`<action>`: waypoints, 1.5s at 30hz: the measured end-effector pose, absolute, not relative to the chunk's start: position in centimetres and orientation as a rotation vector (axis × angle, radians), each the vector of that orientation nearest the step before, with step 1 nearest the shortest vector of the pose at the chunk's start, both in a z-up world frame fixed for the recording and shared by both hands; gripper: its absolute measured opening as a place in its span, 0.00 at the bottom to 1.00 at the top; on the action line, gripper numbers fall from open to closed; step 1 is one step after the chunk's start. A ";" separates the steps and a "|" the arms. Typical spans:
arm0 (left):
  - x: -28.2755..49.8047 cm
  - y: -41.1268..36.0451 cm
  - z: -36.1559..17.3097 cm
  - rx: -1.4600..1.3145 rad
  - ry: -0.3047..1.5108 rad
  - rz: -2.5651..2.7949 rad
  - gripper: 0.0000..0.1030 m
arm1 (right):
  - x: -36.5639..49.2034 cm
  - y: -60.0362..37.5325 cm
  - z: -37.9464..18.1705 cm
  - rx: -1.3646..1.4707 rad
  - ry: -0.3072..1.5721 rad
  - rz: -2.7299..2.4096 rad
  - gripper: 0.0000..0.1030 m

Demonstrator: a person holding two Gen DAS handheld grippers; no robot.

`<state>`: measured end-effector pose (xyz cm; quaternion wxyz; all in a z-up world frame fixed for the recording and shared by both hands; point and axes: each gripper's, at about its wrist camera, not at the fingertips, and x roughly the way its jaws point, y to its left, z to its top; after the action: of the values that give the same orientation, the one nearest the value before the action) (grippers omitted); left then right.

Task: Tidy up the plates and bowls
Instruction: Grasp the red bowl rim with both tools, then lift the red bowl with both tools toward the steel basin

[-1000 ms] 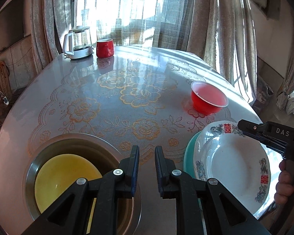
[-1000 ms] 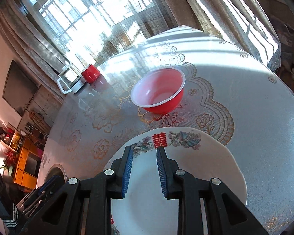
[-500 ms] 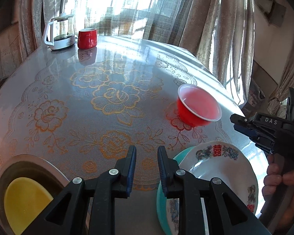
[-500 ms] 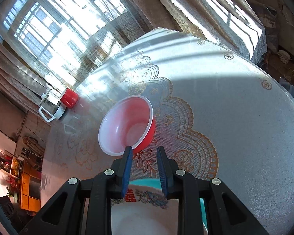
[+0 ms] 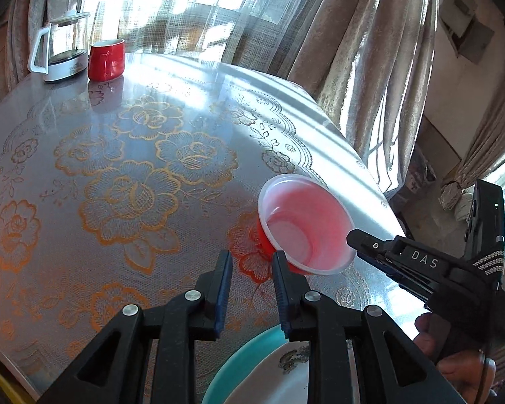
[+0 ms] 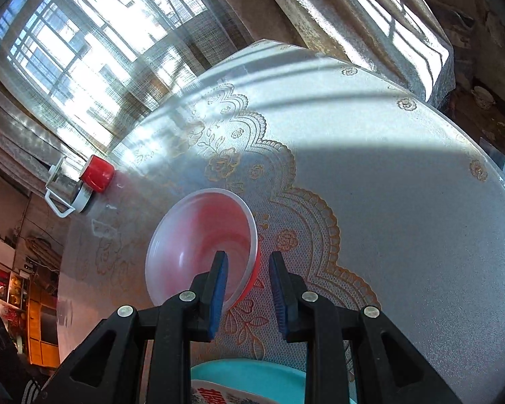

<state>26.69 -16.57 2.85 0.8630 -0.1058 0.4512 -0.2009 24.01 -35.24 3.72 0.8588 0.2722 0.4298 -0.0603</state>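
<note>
A red plastic bowl stands on the table; it also shows in the right wrist view. My right gripper is open with the bowl's near rim between its fingers; from the left wrist view it reaches the bowl's right rim. My left gripper is open and empty, just left of the bowl. A white patterned plate lies on a teal plate at the near edge. The teal plate and the white plate also show under my right gripper.
A glass kettle and a red mug stand at the table's far left; they show in the right wrist view too, kettle, mug. The round table has a lace-patterned cover. Curtains hang behind.
Both grippers have moved forward from the stacked plates toward the red bowl. The right gripper's fingers now straddle the bowl's rim. The metal basin with the yellow plate has left the left view.
</note>
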 end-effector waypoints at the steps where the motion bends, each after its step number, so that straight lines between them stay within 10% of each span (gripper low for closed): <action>1: 27.1 -16.8 2.5 -0.226 0.955 -0.421 0.24 | 24.1 -35.2 3.5 0.567 0.906 -0.126 0.24; 21: 26.6 -14.1 1.0 -0.336 1.009 -0.427 0.10 | 24.9 -31.2 2.9 0.447 0.971 -0.006 0.15; 28: 24.3 -8.9 1.9 -0.407 0.975 -0.338 0.33 | 24.6 -27.3 2.9 0.377 1.022 0.087 0.15; 36: 22.3 -5.0 2.3 -0.414 0.930 -0.276 0.36 | 24.2 -23.4 2.0 0.295 1.071 0.154 0.15; 45: 24.8 -6.8 1.2 -0.342 0.976 -0.286 0.18 | 24.1 -22.2 2.1 0.302 1.070 0.164 0.30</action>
<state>24.81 -6.84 1.19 0.8595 -0.1631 0.4650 -0.1360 24.11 -22.21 2.08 0.8464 0.1430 0.5071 0.0776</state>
